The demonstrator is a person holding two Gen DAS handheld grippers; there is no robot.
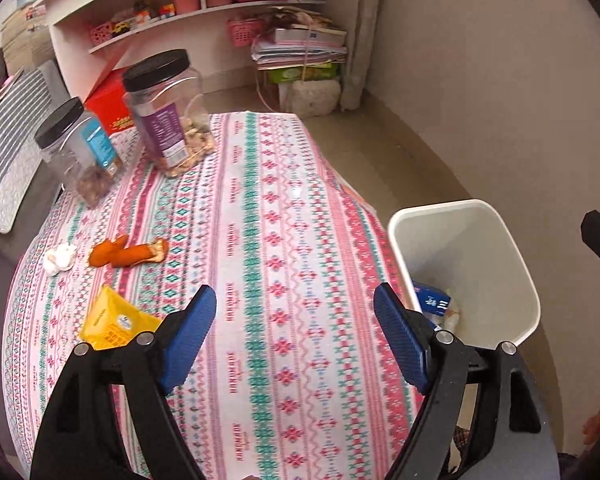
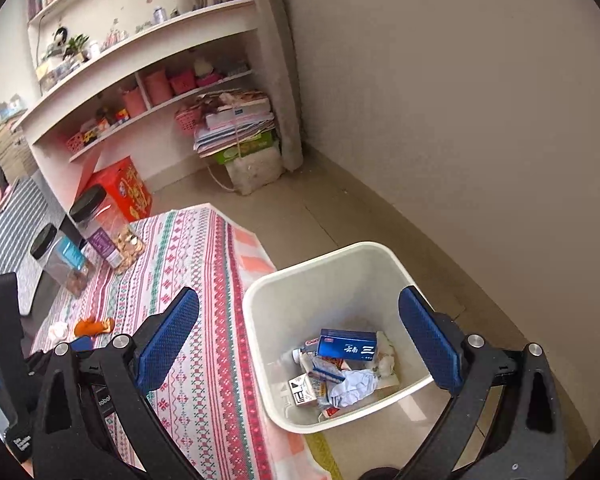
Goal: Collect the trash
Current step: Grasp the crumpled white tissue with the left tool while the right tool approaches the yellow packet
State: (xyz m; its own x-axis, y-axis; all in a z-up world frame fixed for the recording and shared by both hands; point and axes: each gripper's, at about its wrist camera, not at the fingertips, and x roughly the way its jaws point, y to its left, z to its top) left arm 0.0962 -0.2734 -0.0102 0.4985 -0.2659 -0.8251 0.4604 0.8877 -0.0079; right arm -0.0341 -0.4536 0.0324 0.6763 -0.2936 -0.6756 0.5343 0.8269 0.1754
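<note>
Collecting stage: white bin (image 2: 340,264) stands on the floor just beside the table edge, probably for short drops; it already holds cartons and crumpled paper.
Left gripper (image 1: 296,320): jaws wide, empty, above the tablecloth (image 1: 260,208).
Right gripper (image 2: 300,328): wide apart, nothing held, over the bin.
Trash left: orange peel (image 1: 128,252), white wad (image 1: 60,258), yellow packet (image 1: 112,320) on the cloth.

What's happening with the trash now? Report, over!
Both grippers, left and right, open, empty. Orange peel, tissue wad, yellow packet still on table. Bin alongside. Path clear.
</note>
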